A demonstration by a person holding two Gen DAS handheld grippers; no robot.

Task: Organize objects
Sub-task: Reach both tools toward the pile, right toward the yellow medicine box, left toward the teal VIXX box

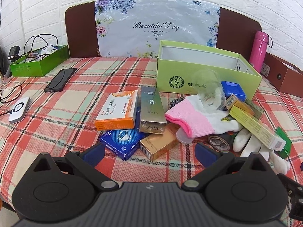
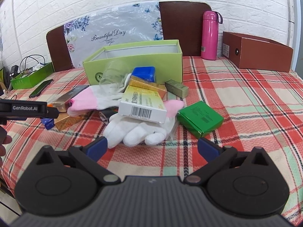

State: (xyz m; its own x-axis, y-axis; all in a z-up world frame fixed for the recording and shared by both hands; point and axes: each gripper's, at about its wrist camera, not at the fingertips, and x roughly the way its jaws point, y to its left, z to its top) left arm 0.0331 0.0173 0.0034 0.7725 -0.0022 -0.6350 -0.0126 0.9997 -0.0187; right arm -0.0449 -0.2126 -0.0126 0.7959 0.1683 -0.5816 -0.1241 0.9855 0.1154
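Both the left gripper and the right gripper are held wide apart and empty before a heap of small cartons, with the open light-green cardboard shoebox at twelve o'clock behind it. The white knitted glove with pink cuff, at twelve o'clock from the right gripper, is judged soft and light, best pinched at a bunched fold. The clear plastic cup, lying on its side at one o'clock, is judged slippery and easily crushed, best taken gently across its rim.
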